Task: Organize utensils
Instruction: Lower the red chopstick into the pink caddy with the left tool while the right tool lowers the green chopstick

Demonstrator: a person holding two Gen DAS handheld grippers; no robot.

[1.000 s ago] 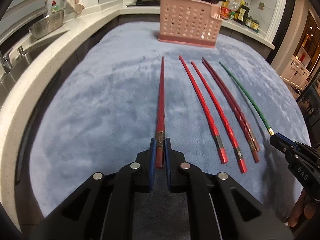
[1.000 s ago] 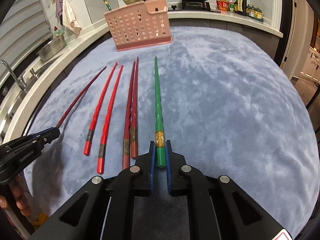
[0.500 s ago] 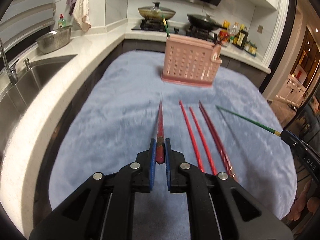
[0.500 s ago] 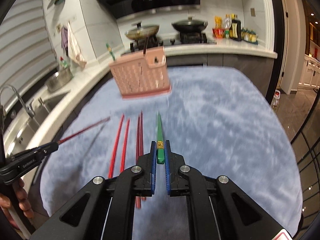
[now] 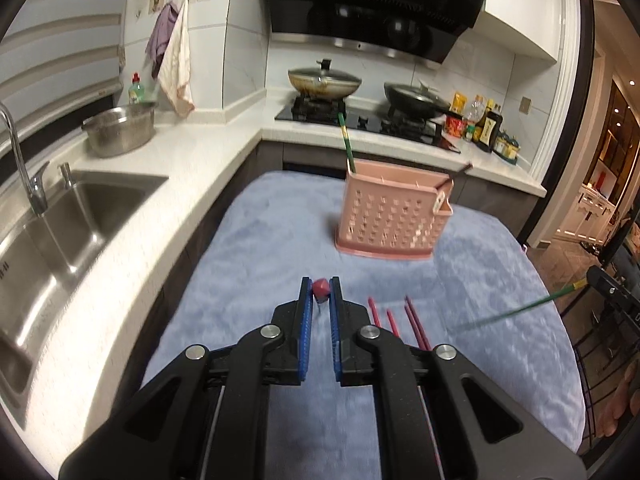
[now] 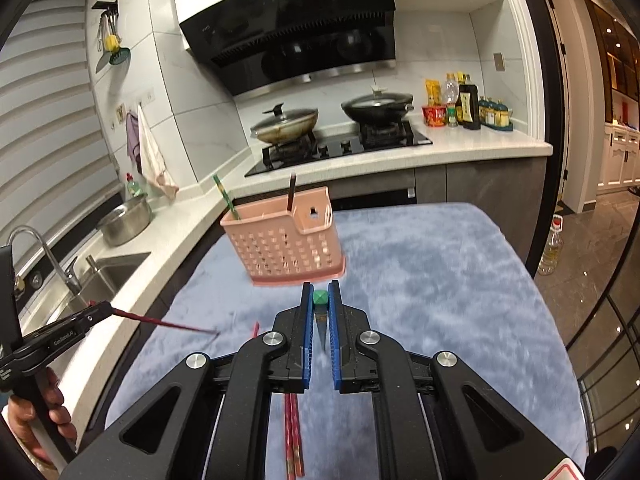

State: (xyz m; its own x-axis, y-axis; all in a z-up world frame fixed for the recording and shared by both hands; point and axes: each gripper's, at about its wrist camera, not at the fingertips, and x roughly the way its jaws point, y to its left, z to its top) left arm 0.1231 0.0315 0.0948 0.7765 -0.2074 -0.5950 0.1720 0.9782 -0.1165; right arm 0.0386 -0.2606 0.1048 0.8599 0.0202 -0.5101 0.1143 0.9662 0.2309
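Left wrist view: left gripper clamped on the dark red chopstick, which a second ago lay flat on the blue cloth; now it's lifted, butt end toward the camera. Four red chopsticks still lie near the cloth's near edge. Pink utensil basket sits near the far edge.

Right wrist view: right gripper pinches the green chopstick, likewise raised off the cloth, tip hanging down. Basket now just beyond the jaws.
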